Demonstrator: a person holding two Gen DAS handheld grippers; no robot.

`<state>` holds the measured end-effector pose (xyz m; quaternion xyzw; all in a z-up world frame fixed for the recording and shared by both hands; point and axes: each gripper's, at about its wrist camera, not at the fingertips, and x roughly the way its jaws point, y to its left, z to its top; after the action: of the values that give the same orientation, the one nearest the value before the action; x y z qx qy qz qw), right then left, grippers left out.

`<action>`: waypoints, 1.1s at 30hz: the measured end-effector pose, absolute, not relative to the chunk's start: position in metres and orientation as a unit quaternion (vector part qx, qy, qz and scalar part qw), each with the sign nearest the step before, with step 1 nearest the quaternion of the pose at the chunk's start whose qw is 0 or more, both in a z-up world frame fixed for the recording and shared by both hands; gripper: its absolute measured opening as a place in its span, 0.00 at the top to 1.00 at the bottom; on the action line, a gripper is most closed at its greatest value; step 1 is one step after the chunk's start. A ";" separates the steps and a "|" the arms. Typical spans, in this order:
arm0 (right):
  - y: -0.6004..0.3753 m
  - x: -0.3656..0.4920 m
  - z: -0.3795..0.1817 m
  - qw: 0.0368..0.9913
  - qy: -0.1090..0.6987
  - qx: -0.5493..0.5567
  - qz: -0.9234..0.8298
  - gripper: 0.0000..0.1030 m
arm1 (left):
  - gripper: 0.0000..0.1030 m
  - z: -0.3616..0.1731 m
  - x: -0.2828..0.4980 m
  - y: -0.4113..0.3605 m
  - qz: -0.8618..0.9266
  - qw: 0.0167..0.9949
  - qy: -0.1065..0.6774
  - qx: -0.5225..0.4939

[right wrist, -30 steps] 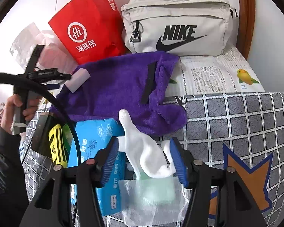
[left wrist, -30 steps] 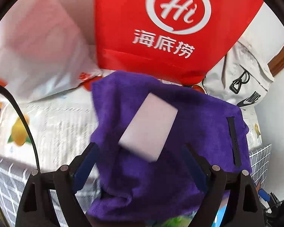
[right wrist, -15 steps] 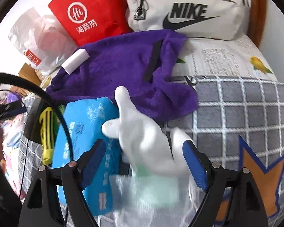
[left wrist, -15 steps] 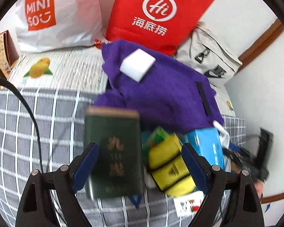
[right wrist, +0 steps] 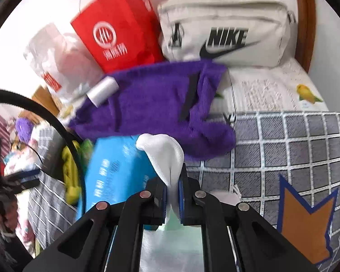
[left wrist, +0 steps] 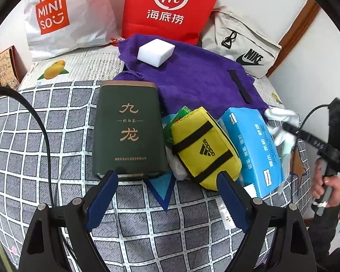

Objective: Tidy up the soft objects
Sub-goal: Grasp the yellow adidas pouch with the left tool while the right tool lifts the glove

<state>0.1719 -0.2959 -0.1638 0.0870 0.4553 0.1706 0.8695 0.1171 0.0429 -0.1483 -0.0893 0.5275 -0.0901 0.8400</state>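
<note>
A bed (left wrist: 22,136) under a grey checked cover, backed by a white wall, carries the clutter. The right hand-held gripper (right wrist: 172,195) is clenched on a white glove (right wrist: 164,156), lifted just above a blue tissue pack (right wrist: 115,172) with a purple towel (right wrist: 151,104) beyond it, while the left hand-held gripper (left wrist: 167,195) hangs released with nothing between its blue fingers (left wrist: 102,195), just in front of a dark green tin (left wrist: 128,129) and a yellow pouch (left wrist: 204,147). Farther back a white sponge (left wrist: 156,52) lies on the towel, before a red paper bag (left wrist: 170,9), a white Miniso bag (left wrist: 63,20) and a beige Nike bag (left wrist: 244,45).
</note>
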 end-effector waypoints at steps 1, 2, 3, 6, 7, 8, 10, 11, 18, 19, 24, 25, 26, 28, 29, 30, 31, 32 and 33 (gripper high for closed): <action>-0.297 0.169 -0.158 0.873 0.448 0.091 0.170 0.92 | 0.15 -0.148 0.115 0.042 -0.088 0.841 0.526 -0.088; -0.298 0.167 -0.151 0.878 0.437 0.095 0.168 0.92 | 0.15 -0.146 0.112 0.041 -0.090 0.844 0.521 -0.088; -0.298 0.166 -0.146 0.881 0.432 0.098 0.169 0.92 | 0.15 -0.144 0.110 0.040 -0.094 0.846 0.517 -0.088; -0.295 0.159 -0.130 0.889 0.411 0.105 0.171 0.92 | 0.15 -0.137 0.102 0.034 -0.101 0.854 0.505 -0.080; -0.294 0.155 -0.125 0.892 0.403 0.108 0.175 0.92 | 0.15 -0.135 0.099 0.030 -0.105 0.855 0.502 -0.076; -0.292 0.151 -0.118 0.894 0.394 0.110 0.182 0.92 | 0.15 -0.135 0.096 0.027 -0.112 0.854 0.502 -0.076; -0.289 0.147 -0.111 0.898 0.380 0.117 0.190 0.92 | 0.15 -0.135 0.093 0.019 -0.129 0.850 0.504 -0.083; -0.286 0.146 -0.107 0.898 0.373 0.121 0.197 0.92 | 0.15 -0.137 0.092 0.014 -0.135 0.846 0.508 -0.087; -0.281 0.136 -0.103 0.896 0.378 0.107 0.206 0.92 | 0.15 -0.168 0.095 -0.014 -0.143 0.823 0.538 -0.112; -0.281 0.134 -0.105 0.895 0.382 0.105 0.206 0.92 | 0.15 -0.172 0.097 -0.017 -0.136 0.824 0.539 -0.111; -0.288 0.121 -0.115 0.890 0.391 0.105 0.207 0.92 | 0.14 -0.179 0.105 -0.035 -0.106 0.836 0.533 -0.072; -0.289 0.120 -0.117 0.889 0.394 0.108 0.208 0.92 | 0.14 -0.182 0.108 -0.036 -0.090 0.838 0.534 -0.062; -0.290 0.118 -0.120 0.887 0.397 0.112 0.208 0.92 | 0.14 -0.184 0.111 -0.038 -0.078 0.838 0.537 -0.058; -0.291 0.116 -0.125 0.884 0.404 0.115 0.207 0.92 | 0.15 -0.189 0.118 -0.039 -0.069 0.834 0.543 -0.063; -0.292 0.115 -0.129 0.881 0.409 0.117 0.206 0.92 | 0.15 -0.191 0.122 -0.039 -0.070 0.832 0.545 -0.073; -0.292 0.114 -0.131 0.880 0.412 0.117 0.205 0.92 | 0.23 -0.192 0.125 -0.038 -0.070 0.831 0.546 -0.082; -0.293 0.113 -0.133 0.878 0.415 0.118 0.205 0.92 | 0.24 -0.192 0.128 -0.036 -0.065 0.832 0.544 -0.091; -0.294 0.112 -0.135 0.877 0.417 0.121 0.205 0.92 | 0.25 -0.192 0.130 -0.035 -0.063 0.834 0.540 -0.095; -0.294 0.111 -0.135 0.877 0.417 0.122 0.206 0.92 | 0.30 -0.192 0.131 -0.034 -0.063 0.835 0.537 -0.098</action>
<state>0.1111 -0.2944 -0.1348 0.1222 0.4171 0.2063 0.8767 0.1308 -0.0337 -0.1916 -0.0982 0.5374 -0.0631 0.8352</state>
